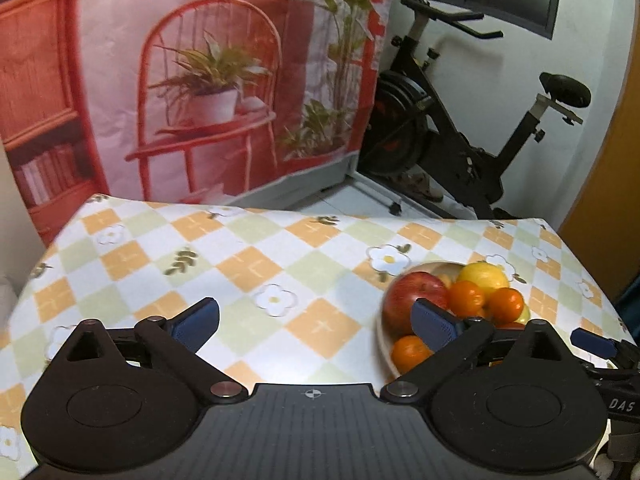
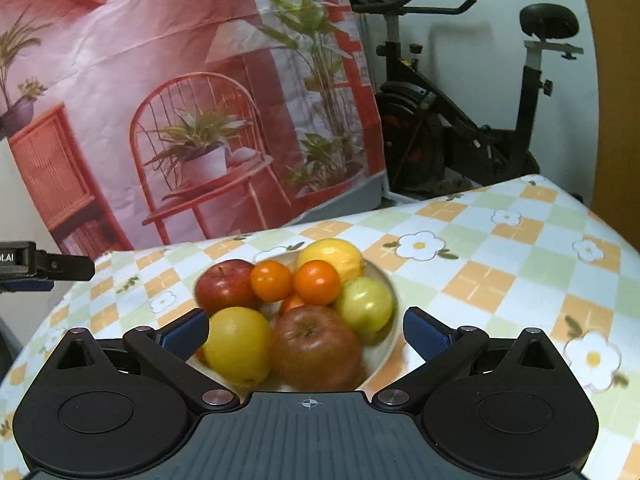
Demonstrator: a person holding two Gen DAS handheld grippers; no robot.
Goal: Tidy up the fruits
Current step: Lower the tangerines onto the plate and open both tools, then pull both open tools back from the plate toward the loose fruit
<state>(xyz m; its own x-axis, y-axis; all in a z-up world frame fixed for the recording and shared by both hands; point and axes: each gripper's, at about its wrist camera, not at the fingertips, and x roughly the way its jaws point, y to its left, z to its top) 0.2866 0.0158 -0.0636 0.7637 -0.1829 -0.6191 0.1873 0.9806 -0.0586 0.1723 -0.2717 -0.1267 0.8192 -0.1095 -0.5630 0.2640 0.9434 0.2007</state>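
Note:
A pale bowl (image 2: 382, 354) full of fruit stands on the checked tablecloth (image 2: 500, 280). It holds two red apples (image 2: 228, 284), a green apple (image 2: 364, 304), a lemon (image 2: 332, 258), a large yellow-orange citrus (image 2: 238, 344) and several small tangerines (image 2: 317, 282). My right gripper (image 2: 306, 326) is open, its fingers spread wide just in front of the bowl, touching nothing. My left gripper (image 1: 316, 314) is open too, over bare cloth left of the bowl (image 1: 382, 344). Its right finger hides part of a red apple (image 1: 416, 290). Neither gripper holds anything.
The table ends a little behind the bowl, at a printed backdrop (image 1: 200, 80) of red furniture and plants. An exercise bike (image 1: 460, 128) stands beyond the far right corner. Patterned cloth (image 1: 200, 248) stretches left of the bowl.

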